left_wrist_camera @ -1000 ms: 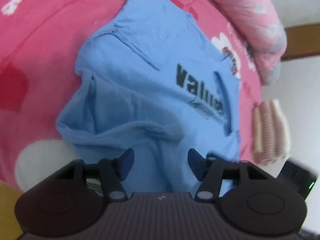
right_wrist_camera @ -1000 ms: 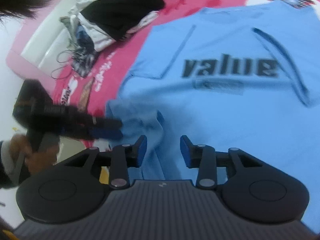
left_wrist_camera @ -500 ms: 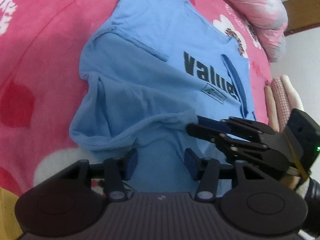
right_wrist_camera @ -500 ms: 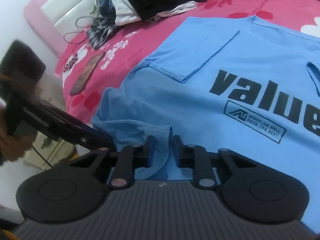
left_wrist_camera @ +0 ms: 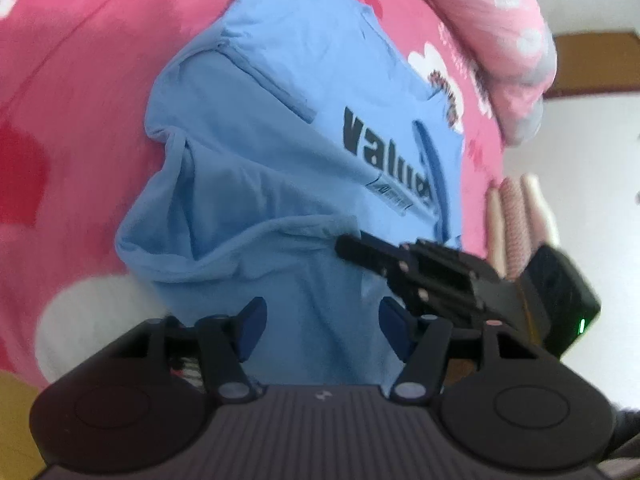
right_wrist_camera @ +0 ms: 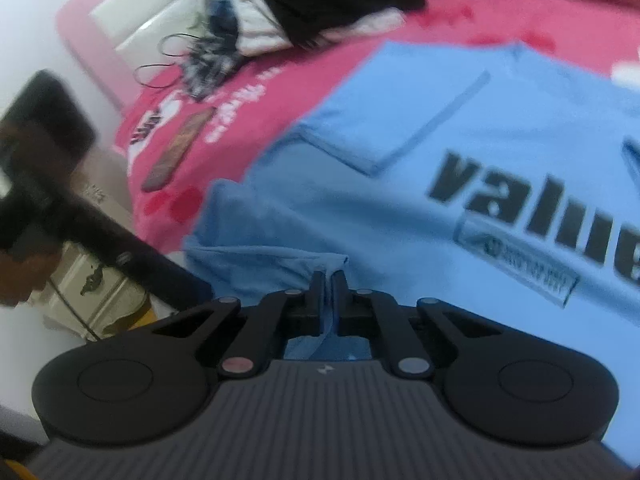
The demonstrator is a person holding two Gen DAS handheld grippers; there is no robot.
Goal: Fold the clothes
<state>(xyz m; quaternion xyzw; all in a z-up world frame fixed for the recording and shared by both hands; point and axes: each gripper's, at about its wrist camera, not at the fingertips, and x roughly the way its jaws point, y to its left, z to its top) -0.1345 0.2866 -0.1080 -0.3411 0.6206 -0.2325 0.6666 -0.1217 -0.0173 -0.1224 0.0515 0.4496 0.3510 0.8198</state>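
A light blue T-shirt (left_wrist_camera: 272,152) printed "value" lies on the pink bed sheet (left_wrist_camera: 80,80), its near hem rumpled into folds. My left gripper (left_wrist_camera: 322,320) hovers over the near hem; its jaws are opening, the cloth lies under them and the pads do not press on it. In the right wrist view my right gripper (right_wrist_camera: 329,280) is shut on a pinched fold of the T-shirt (right_wrist_camera: 460,128) hem. The left wrist view shows the right gripper (left_wrist_camera: 360,250) from the side, its tip on the hem ridge. The left gripper (right_wrist_camera: 104,236) appears blurred at the left.
A pile of dark and white clothes (right_wrist_camera: 312,0) and black cables (right_wrist_camera: 172,60) lie by the pink headboard (right_wrist_camera: 132,28). A flat dark object (right_wrist_camera: 176,148) rests on the sheet. A pink quilt (left_wrist_camera: 500,40) is bunched at the far right. A person's hand (left_wrist_camera: 516,216) holds the right gripper.
The right gripper's jaws closed onto a fold of the shirt's hem. It came into the left wrist view at the hem. The left gripper's jaws spread wider.
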